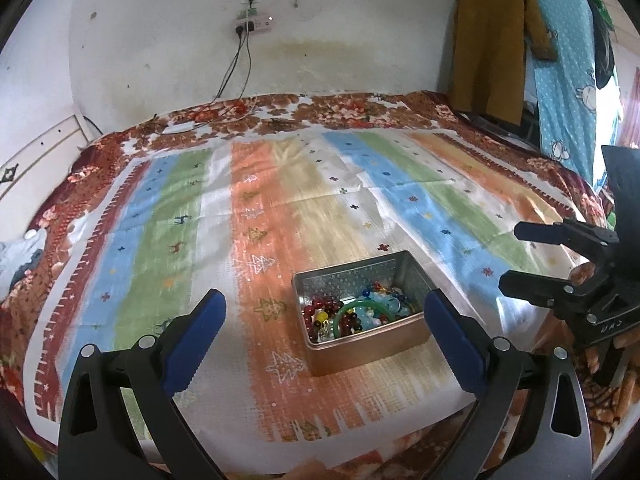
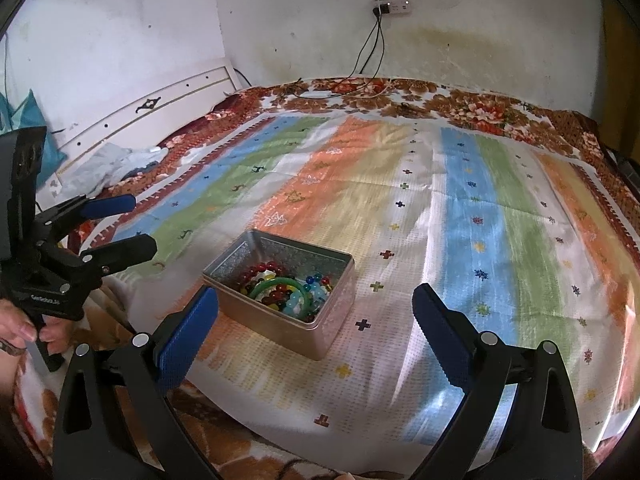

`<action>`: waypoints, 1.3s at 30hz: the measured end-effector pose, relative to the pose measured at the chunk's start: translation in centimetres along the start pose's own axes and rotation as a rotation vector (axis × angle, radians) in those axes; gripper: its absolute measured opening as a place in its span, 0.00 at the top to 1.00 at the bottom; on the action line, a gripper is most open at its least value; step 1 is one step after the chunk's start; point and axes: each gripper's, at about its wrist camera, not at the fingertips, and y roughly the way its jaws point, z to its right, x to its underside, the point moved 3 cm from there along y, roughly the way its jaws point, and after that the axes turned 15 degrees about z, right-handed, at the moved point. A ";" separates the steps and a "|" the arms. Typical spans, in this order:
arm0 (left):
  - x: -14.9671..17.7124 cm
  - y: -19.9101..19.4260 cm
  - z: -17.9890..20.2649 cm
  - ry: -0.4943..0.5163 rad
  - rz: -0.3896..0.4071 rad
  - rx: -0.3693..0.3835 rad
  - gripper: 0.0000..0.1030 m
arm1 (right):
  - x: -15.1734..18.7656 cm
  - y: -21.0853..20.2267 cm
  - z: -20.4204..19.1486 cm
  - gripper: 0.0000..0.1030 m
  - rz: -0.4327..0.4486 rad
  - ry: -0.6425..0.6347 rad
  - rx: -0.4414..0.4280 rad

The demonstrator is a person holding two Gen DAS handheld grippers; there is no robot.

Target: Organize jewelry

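Note:
An open metal tin (image 1: 320, 354) (image 2: 256, 316) sits on the striped cloth near its front edge. It holds beaded bracelets, among them dark red beads (image 1: 318, 308) (image 2: 264, 270), a green bangle (image 1: 350, 312) (image 2: 280, 286) and pale blue beads (image 2: 298, 300). My left gripper (image 1: 326, 304) is open and empty, above the cloth just in front of the tin; it also shows in the right wrist view (image 2: 140, 224). My right gripper (image 2: 316, 300) is open and empty, right of the tin, and shows in the left wrist view (image 1: 508, 258).
The striped cloth (image 1: 280, 200) (image 2: 460, 208) covers a bed with a floral blanket (image 1: 340, 108). A power strip with cables (image 1: 252, 26) (image 2: 392, 6) hangs on the wall behind. Clothes (image 1: 496, 40) hang at the right. A headboard (image 2: 140, 116) stands at the left.

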 end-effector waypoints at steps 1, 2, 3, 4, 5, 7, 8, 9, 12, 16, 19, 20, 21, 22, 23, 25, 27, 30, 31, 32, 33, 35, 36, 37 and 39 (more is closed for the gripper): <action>0.0 0.0 -0.1 -0.006 -0.001 0.004 0.05 | 0.0 0.0 0.0 0.04 0.000 -0.001 0.000; 0.0 0.1 -0.2 -0.010 -0.002 0.000 0.05 | 0.0 0.0 -0.1 0.04 0.000 -0.001 -0.001; -0.1 0.1 -0.3 -0.012 -0.002 -0.004 0.05 | 0.0 0.0 0.0 0.04 -0.001 0.001 -0.001; -0.1 0.1 -0.3 -0.013 -0.003 -0.008 0.05 | 0.0 0.1 -0.1 0.04 -0.004 0.002 -0.001; 0.0 0.1 -0.3 -0.013 -0.003 -0.008 0.05 | 0.1 0.1 -0.1 0.04 -0.008 0.002 -0.001; -0.1 0.1 -0.3 -0.011 0.000 -0.002 0.05 | 0.2 0.3 -0.1 0.04 -0.021 0.005 -0.005; 0.0 0.1 -0.2 -0.008 -0.001 0.003 0.05 | 0.3 0.5 -0.1 0.04 -0.032 0.007 -0.007; 0.0 0.2 -0.2 -0.005 -0.003 0.006 0.05 | 0.4 0.5 0.0 0.04 -0.038 0.007 -0.005; 0.2 0.4 0.1 0.009 -0.015 0.010 0.05 | 0.5 0.6 -0.1 0.04 -0.040 0.006 -0.003; 0.2 0.1 0.3 0.018 -0.004 0.007 0.05 | 0.5 0.7 0.0 0.04 -0.042 0.010 -0.003; 0.2 0.1 0.3 0.015 -0.007 0.004 0.05 | 0.5 0.7 0.1 0.04 -0.042 0.016 -0.003; 0.2 0.0 0.3 0.012 -0.007 0.009 0.05 | 0.5 0.7 0.1 0.04 -0.042 0.016 -0.004; 0.2 0.0 0.3 0.011 -0.006 0.011 0.05 | 0.5 0.7 0.1 0.04 -0.043 0.014 -0.003; 0.1 0.0 0.4 0.010 -0.006 0.012 0.05 | 0.5 0.7 0.1 0.04 -0.045 0.012 -0.003; 0.1 -0.1 0.4 0.008 -0.005 0.017 0.05 | 0.5 0.7 0.1 0.04 -0.046 0.010 -0.003; 0.1 -0.1 0.5 0.005 -0.003 0.022 0.05 | 0.6 0.7 0.1 0.04 -0.049 0.006 -0.004; 0.0 -0.1 0.5 -0.001 -0.003 0.024 0.06 | 0.7 0.7 0.0 0.04 -0.049 0.005 -0.004; -0.1 -0.2 0.5 -0.011 0.000 0.023 0.06 | 0.7 0.7 0.0 0.04 -0.050 0.006 -0.002; -0.1 -0.2 0.4 -0.014 0.000 0.021 0.06 | 0.7 0.7 0.0 0.04 -0.050 0.005 -0.003; -0.1 -0.1 0.4 -0.018 -0.001 0.020 0.06 | 0.7 0.7 0.0 0.04 -0.050 0.004 -0.002; -0.1 0.0 0.3 -0.021 -0.002 0.020 0.06 | 0.7 0.7 0.0 0.04 -0.049 0.005 -0.003; -0.1 0.0 0.3 -0.020 -0.002 0.019 0.06 | 0.7 0.8 0.0 0.04 -0.050 0.003 -0.003; 0.0 0.0 0.3 -0.020 -0.002 0.019 0.06 | 0.8 0.8 0.0 0.04 -0.051 0.001 -0.003; 0.0 0.0 0.2 -0.020 -0.003 0.019 0.05 | 0.8 0.8 0.0 0.04 -0.051 0.001 -0.003; 0.0 0.0 0.2 -0.017 -0.002 0.011 0.06 | 0.8 0.8 -0.1 0.04 -0.051 0.002 -0.003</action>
